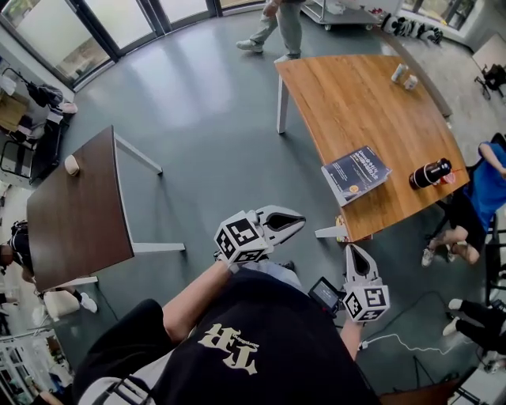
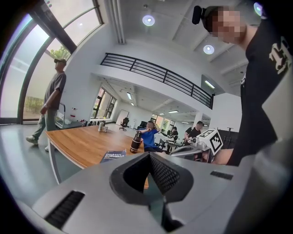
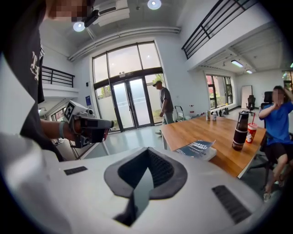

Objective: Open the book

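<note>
A dark blue book [image 1: 356,174] lies closed near the front edge of the light wooden table [image 1: 348,103]. It also shows in the left gripper view as the book [image 2: 113,156] and in the right gripper view as the book [image 3: 198,147]. Both grippers are held in the air short of the table, well apart from the book. My left gripper [image 1: 299,221] [image 2: 149,157] is shut with nothing in it. My right gripper [image 1: 350,250] [image 3: 146,153] is lower and nearer my body, also shut and empty.
A dark bottle [image 1: 429,172] lies right of the book, and two cans [image 1: 403,75] stand at the table's far side. A person in blue [image 1: 484,186] sits at its right end. Another person [image 1: 277,24] walks beyond it. A dark table [image 1: 75,206] stands at the left.
</note>
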`<state>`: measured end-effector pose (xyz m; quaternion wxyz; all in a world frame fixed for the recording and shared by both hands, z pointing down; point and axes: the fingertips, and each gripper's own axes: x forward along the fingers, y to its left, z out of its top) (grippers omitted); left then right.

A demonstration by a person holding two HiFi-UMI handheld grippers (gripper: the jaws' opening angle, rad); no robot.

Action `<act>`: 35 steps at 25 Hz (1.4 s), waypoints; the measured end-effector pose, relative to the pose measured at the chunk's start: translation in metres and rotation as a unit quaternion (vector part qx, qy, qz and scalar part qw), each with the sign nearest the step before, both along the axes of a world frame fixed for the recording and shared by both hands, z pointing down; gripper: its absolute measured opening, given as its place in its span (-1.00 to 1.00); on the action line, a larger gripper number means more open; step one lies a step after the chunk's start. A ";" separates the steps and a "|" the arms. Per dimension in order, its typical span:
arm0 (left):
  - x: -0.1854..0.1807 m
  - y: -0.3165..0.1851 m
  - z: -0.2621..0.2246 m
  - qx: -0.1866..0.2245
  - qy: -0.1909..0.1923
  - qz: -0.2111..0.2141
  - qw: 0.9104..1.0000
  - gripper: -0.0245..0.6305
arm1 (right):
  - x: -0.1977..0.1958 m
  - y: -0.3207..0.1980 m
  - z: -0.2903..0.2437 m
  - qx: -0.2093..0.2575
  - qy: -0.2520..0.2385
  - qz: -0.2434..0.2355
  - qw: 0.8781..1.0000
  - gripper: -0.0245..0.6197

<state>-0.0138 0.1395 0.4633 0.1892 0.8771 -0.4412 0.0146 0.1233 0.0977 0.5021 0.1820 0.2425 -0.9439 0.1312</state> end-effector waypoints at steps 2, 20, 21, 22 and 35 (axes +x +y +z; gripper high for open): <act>0.011 -0.002 0.001 0.001 -0.002 0.008 1.000 -0.91 | 0.011 0.000 0.001 0.002 -0.003 0.007 1.000 -0.96; 0.096 -0.034 0.011 -0.006 -0.013 0.101 0.995 -0.91 | 0.108 -0.004 0.007 0.006 -0.016 0.111 0.994 -0.97; 0.099 -0.035 0.010 -0.007 -0.013 0.107 0.994 -0.91 | 0.112 -0.003 0.006 0.005 -0.017 0.119 0.993 -0.97; 0.101 -0.035 0.007 -0.007 -0.014 0.115 0.993 -0.91 | 0.115 -0.001 0.002 0.004 -0.019 0.128 0.992 -0.97; 0.129 -0.059 0.007 0.006 -0.007 0.173 0.985 -0.91 | 0.145 -0.006 -0.001 0.019 -0.009 0.192 0.981 -0.96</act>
